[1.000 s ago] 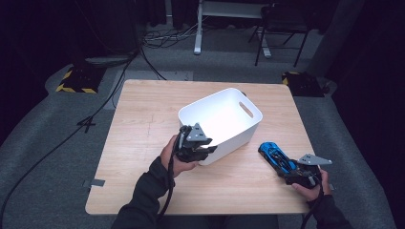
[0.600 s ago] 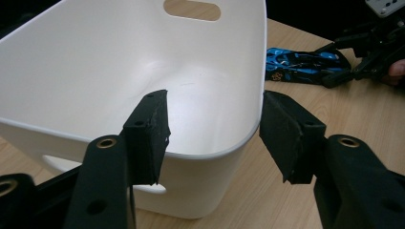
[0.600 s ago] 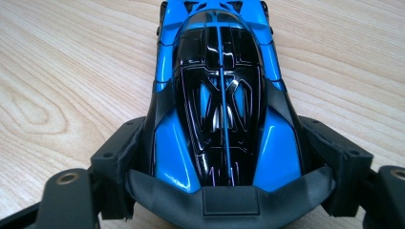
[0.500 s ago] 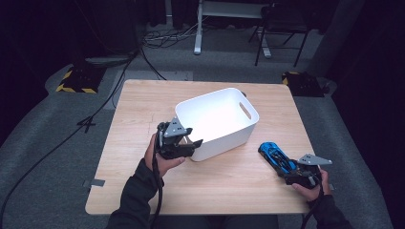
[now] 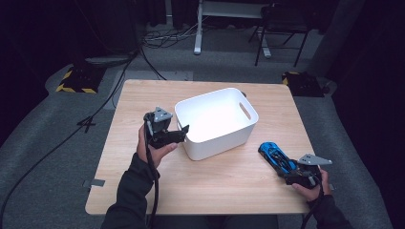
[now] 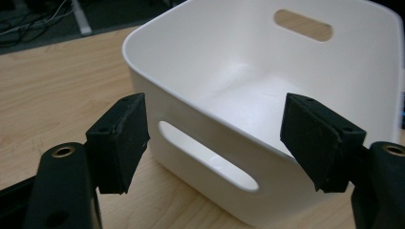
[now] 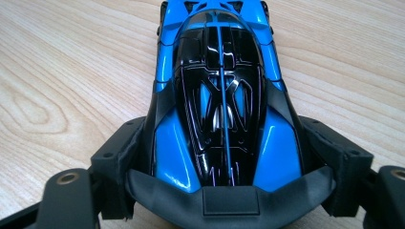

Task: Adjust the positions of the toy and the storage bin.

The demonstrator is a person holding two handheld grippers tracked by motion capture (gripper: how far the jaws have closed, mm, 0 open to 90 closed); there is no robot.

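Blue toy car clamped at the worktop's five o'clock, white bin at centre.
The right gripper (image 7: 224, 157) squeezes the blue toy car (image 5: 275, 156) on the worktop (image 5: 229, 191); the left gripper (image 6: 215, 143), jaws just been opening, stands unclamped at the white bin (image 5: 216, 120)'s nine o'clock wall, touching nothing.

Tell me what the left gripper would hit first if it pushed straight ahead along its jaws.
Most likely the near wall of the white bin, just below its rim. The left gripper has just been opening and nothing sits between its pads; the wall with the slot handle lies directly ahead, though the exact gap is hard to judge.
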